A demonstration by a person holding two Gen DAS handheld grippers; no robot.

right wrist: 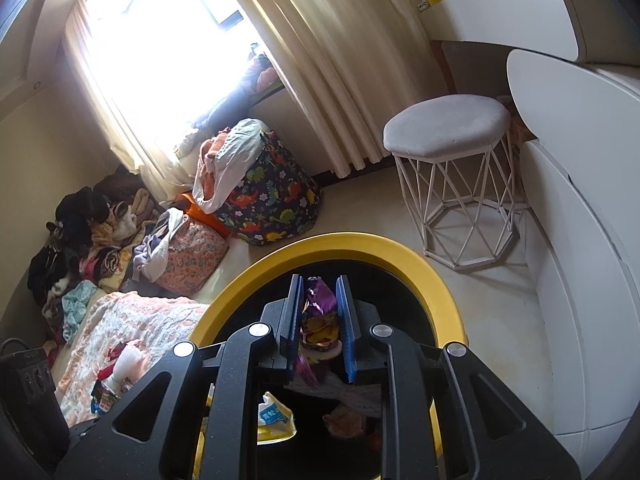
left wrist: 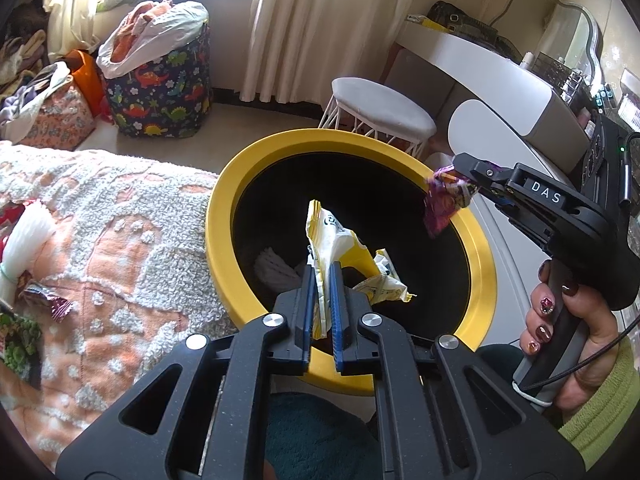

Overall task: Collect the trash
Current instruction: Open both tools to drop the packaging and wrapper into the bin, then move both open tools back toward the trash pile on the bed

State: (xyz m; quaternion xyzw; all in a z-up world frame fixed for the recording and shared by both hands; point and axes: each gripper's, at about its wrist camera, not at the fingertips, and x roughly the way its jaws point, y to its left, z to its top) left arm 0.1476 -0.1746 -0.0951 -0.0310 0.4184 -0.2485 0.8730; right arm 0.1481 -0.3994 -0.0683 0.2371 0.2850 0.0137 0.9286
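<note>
Yellow-rimmed bin (left wrist: 224, 216) sat beside bed | left gripper (left wrist: 323, 280) pinched yellow-white wrapper (left wrist: 336, 248) over its mouth | right gripper (right wrist: 319, 300) clamped purple wrapper (right wrist: 318, 300) above rim, both apparently poised for dropping

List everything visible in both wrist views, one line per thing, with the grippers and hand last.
Trash bin: one, yellow rim, black inside, beside the bed.
Yellow-white wrapper: one, pinched in the left jaws over the bin.
Purple wrapper: one, pinched in the right jaws over the bin's rim.
Wrappers on the blanket: several, mixed colours, left edge.
Blanket: one, peach and white, on the bed.
Dinosaur-print hamper: one, dark blue, stuffed with clothes, by the curtain.
Stool: one, white wire frame, grey seat.
Clothes pile: one, mixed colours, on the floor.
Vanity desk: one, white, right side.
Left gripper: one, black, shut.
Right gripper: one, black, shut.
Right hand: one, dark-red nails, green sleeve.
</note>
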